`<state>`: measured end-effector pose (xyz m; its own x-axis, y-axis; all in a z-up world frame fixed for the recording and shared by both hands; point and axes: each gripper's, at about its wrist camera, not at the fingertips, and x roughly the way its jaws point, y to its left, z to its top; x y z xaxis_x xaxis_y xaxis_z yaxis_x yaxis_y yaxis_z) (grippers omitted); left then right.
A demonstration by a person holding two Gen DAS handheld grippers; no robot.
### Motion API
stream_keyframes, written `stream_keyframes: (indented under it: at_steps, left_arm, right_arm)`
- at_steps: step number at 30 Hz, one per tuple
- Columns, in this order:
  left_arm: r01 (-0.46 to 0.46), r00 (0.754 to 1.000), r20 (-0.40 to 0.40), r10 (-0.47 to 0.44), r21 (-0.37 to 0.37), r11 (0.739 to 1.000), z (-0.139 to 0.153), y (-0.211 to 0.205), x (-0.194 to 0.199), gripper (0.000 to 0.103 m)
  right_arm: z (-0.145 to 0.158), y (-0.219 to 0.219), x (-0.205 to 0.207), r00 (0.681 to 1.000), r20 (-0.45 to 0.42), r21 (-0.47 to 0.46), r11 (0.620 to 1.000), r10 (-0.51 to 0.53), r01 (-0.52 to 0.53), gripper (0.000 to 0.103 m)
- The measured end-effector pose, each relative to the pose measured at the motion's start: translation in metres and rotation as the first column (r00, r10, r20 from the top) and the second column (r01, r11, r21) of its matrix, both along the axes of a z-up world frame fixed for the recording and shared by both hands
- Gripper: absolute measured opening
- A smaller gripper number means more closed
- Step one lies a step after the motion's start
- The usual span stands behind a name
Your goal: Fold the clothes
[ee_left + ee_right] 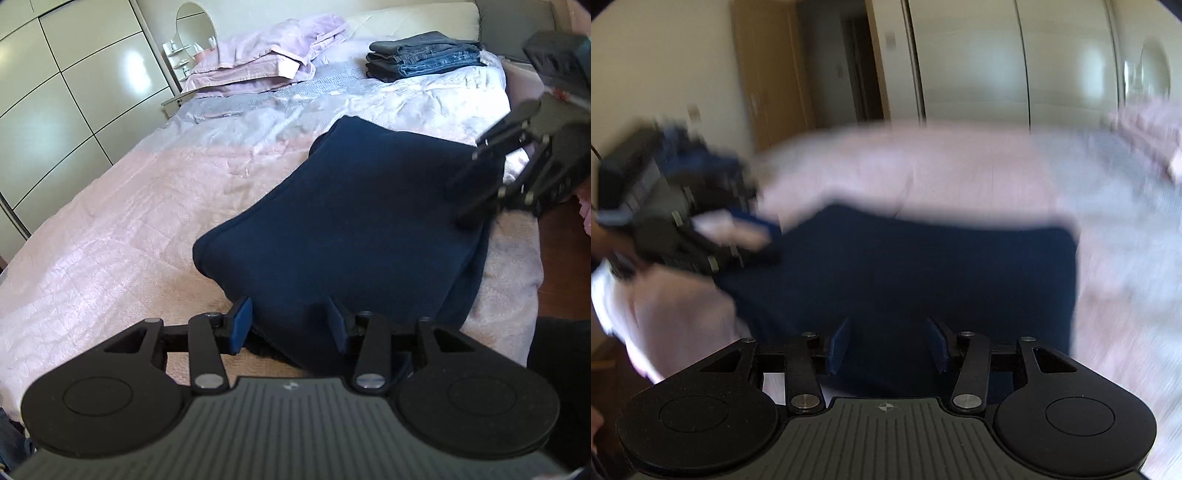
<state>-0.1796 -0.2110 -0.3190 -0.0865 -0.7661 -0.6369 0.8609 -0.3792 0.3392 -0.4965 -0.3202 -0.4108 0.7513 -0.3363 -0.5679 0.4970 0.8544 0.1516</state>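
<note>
Folded navy-blue fleece garment [354,221] was left flat at bedspread centre; left gripper [290,325] and right gripper [890,343], at six o'clock, were spread, empty, apparently released.

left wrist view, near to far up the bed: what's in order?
left tongs → folded navy garment → pink-and-grey bedspread → stack of folded jeans, with the lilac pillows at about the same depth → cream headboard
</note>
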Motion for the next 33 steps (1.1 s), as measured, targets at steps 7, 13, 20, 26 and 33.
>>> stream_keyframes:
  at_steps: [7, 13, 20, 26, 33]
  left_arm:
    - [-0.016, 1.000, -0.001, 0.016, -0.008, 1.000, -0.003, 0.003, -0.001, 0.041]
    - [-0.019, 1.000, 0.009, 0.019, -0.015, 1.000, -0.002, 0.003, -0.003, 0.041]
    - [-0.004, 1.000, 0.027, 0.006, -0.040, 0.999, -0.001, 0.004, -0.004, 0.048]
    - [0.087, 0.991, 0.108, -0.074, -0.119, 0.989, 0.015, 0.035, -0.017, 0.074]
    - [0.307, 0.895, 0.381, -0.232, -0.147, 0.940, -0.021, 0.073, -0.089, 0.089]
  right_arm:
    - [-0.005, 0.010, 0.005, 0.998, -0.044, -0.012, 0.999, -0.046, 0.046, 0.048]
    - [0.021, 0.033, 0.011, 0.991, -0.134, -0.190, 0.982, -0.007, -0.019, 0.050]
    - [-0.008, 0.073, 0.011, 0.870, -0.490, -0.475, 0.821, 0.053, -0.318, 0.074]
    - [-0.033, 0.057, 0.034, 0.807, -0.586, -0.496, 0.753, 0.078, -0.433, 0.073]
    - [0.011, 0.018, 0.045, 0.899, -0.431, -0.438, 0.852, 0.081, -0.287, 0.025]
